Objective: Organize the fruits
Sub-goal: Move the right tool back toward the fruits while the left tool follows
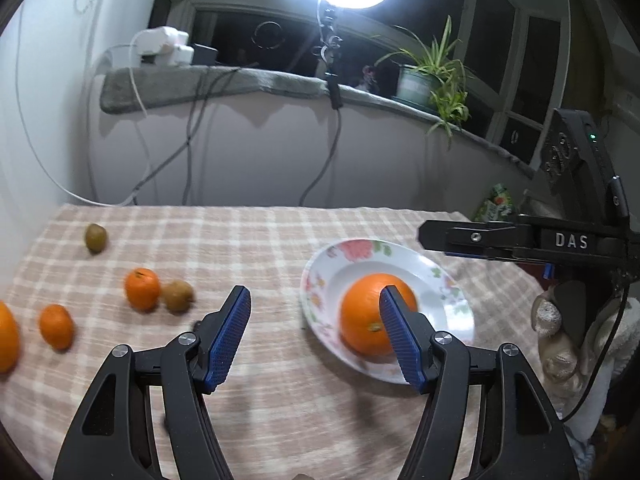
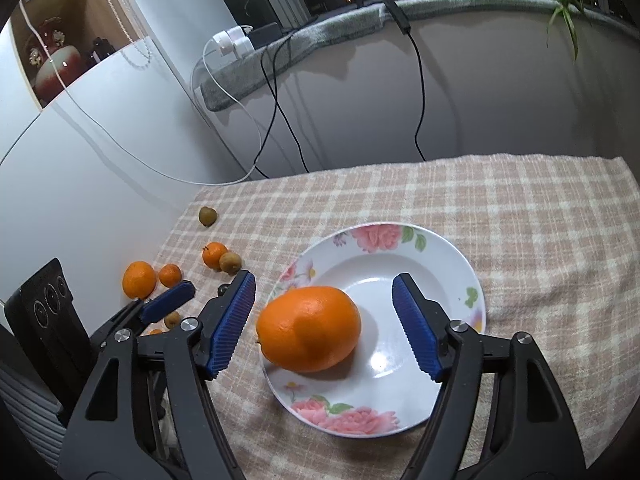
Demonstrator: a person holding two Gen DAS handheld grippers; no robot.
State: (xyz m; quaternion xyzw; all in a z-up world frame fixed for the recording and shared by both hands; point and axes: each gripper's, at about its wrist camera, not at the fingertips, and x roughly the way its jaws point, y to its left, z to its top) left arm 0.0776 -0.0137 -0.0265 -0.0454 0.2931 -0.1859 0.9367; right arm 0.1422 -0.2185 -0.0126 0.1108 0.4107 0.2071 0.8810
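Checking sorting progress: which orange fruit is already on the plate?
The big orange, the only fruit lying on the flowered plate; the smaller orange ones remain on the cloth.

Tablecloth (image 2: 520,216): beige-pink and cream check. Plate (image 2: 404,248): white, pink roses with green leaves on rim. Large orange (image 2: 308,328) on plate: bright orange. Small mandarins (image 1: 142,289): orange. Kiwis (image 1: 96,237): brown-green. Gripper pads (image 2: 416,328): ribbed blue on black frames. Windowsill cover (image 1: 224,84): grey. Wall: white.
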